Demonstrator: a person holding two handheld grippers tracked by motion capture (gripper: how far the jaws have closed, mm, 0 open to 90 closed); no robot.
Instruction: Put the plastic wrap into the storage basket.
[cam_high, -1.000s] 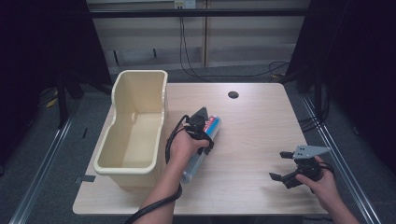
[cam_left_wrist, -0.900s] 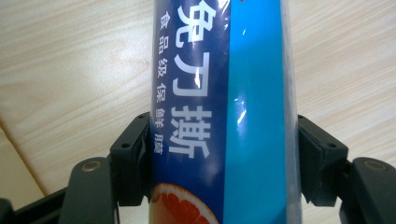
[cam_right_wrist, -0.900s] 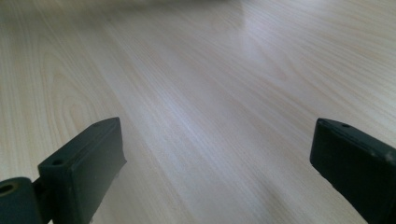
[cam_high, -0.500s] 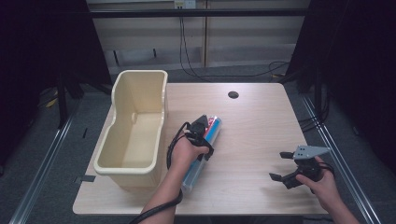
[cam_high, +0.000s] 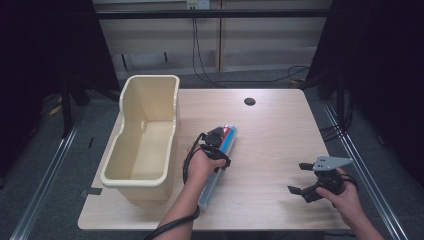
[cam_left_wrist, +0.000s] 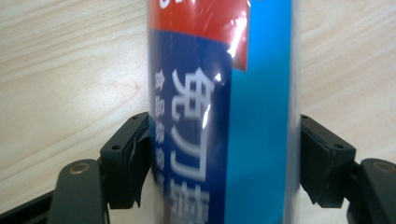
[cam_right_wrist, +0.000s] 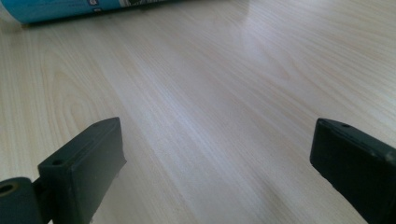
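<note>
Our left gripper (cam_high: 218, 146) sits low over the blue tube (cam_left_wrist: 224, 112), its two black jaws standing on either side of the tube's round body. In the left gripper view the jaws have just been opening: the left pad (cam_left_wrist: 135, 158) lies against the dark blue label, while the right pad (cam_left_wrist: 320, 158) stands just beside the tube's pale edge with a thin gap showing, so we read the grip as loosened rather than clamped (the tube stays between the jaws all the same). The tube carries a red band near its top, white lettering on dark blue, and a lighter blue stripe down one side.

From the high view the tube (cam_high: 220, 160) lies flat on the wooden table (cam_high: 280, 125), slanted, its red and white end pointing up towards the far side and its lower end running past our left hand (cam_high: 200, 167) towards the near edge. Just to its left stands a cream plastic bin (cam_high: 142, 137), near the tube but not touching it.

Our right gripper (cam_high: 312, 180) rests well apart, near the table's right front corner, held in our right hand (cam_high: 345, 197). Its jaws stand wide over bare wood, with the tube's end (cam_right_wrist: 70, 9) far off at the top of its view.
</note>
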